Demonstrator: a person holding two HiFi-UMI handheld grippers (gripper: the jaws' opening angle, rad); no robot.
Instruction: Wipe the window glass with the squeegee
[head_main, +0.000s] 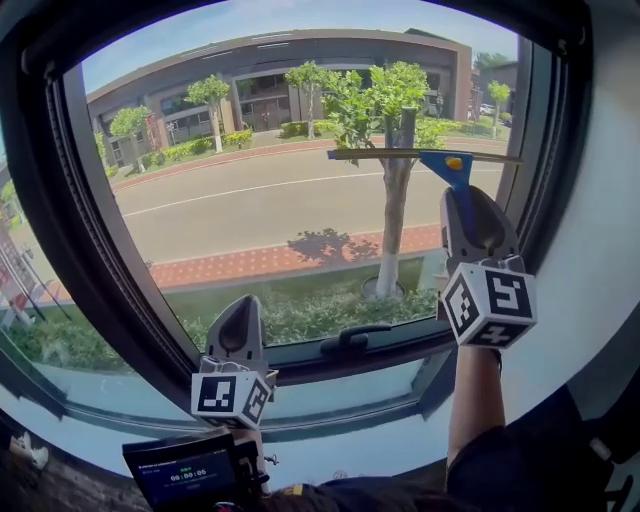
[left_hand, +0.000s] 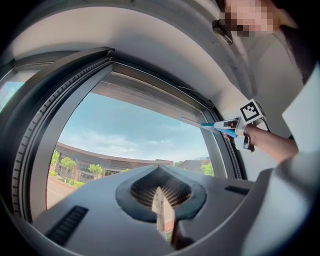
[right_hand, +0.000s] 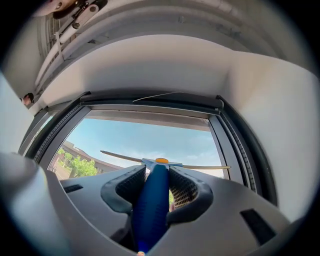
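Observation:
A blue-handled squeegee (head_main: 452, 168) with an orange button has its long thin blade (head_main: 400, 155) level against the window glass (head_main: 270, 200) at the right side. My right gripper (head_main: 470, 215) is shut on the squeegee handle (right_hand: 152, 200), and the blade (right_hand: 200, 167) shows beyond the jaws in the right gripper view. My left gripper (head_main: 236, 330) hangs low near the bottom frame, jaws closed together with nothing between them (left_hand: 161, 210). From the left gripper view the squeegee (left_hand: 220, 127) and the right gripper appear at the upper right.
A dark window handle (head_main: 355, 338) sits on the lower frame (head_main: 330, 370). The black window frame (head_main: 75, 230) curves round the glass, with a white wall (head_main: 600, 240) at the right. A small screen device (head_main: 185, 470) is at the bottom. Street, trees and a building lie outside.

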